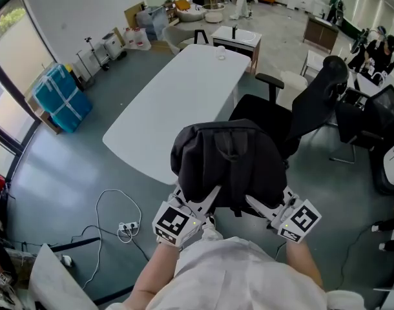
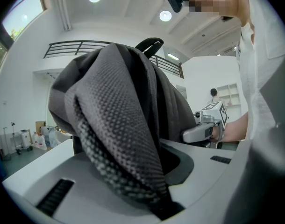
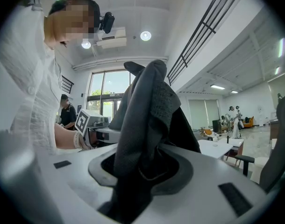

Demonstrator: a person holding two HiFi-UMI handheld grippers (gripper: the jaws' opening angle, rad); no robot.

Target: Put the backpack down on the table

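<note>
A dark grey backpack [image 1: 228, 163] hangs in the air between my two grippers, above the floor just short of the near end of the long white table [image 1: 184, 95]. My left gripper [image 1: 207, 199] is shut on the backpack's left side; its mesh fabric [image 2: 119, 139] fills the left gripper view and runs down between the jaws. My right gripper [image 1: 256, 205] is shut on the right side, where a fold of the backpack [image 3: 147, 139] is pinched in the jaws. The carry loop [image 2: 149, 45] stands up on top.
A black office chair [image 1: 300, 118] stands right of the backpack, by the table's edge. More chairs [image 1: 378, 134] sit at far right. A power strip and white cable [image 1: 123, 228] lie on the floor at left. A blue wrapped box [image 1: 61, 99] stands by the window. People are in the far room.
</note>
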